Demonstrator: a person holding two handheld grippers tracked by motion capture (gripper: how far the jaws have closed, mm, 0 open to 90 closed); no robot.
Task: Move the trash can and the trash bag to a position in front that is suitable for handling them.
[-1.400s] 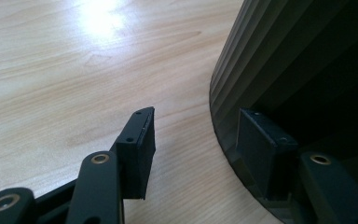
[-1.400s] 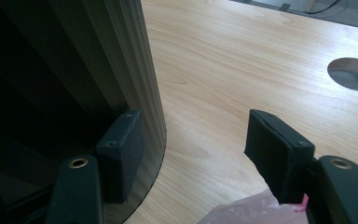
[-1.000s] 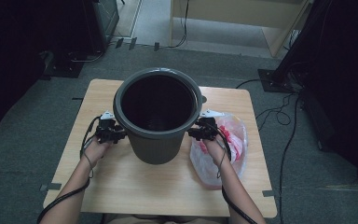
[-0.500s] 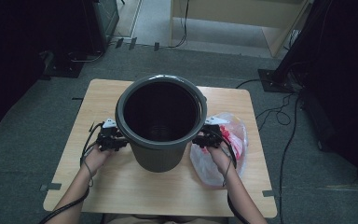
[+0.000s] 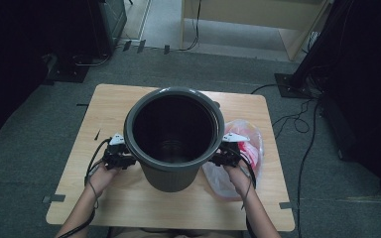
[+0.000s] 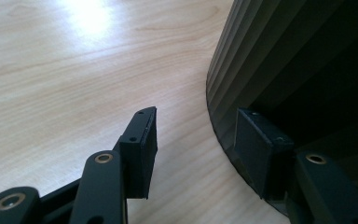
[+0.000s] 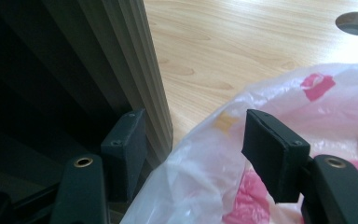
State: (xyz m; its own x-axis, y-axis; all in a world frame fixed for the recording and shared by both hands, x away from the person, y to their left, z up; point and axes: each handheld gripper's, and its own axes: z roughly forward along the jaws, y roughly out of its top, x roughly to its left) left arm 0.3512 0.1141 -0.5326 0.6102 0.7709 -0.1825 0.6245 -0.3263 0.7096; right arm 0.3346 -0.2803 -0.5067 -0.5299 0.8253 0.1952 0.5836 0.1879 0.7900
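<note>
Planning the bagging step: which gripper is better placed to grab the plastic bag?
Right. The right gripper hangs over the plastic bag; the left gripper is across the bin.

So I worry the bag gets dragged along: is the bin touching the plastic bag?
Cannot tell. In the right gripper view the plastic bag bulges up to the bin wall; no seam or gap shows plainly.
</note>
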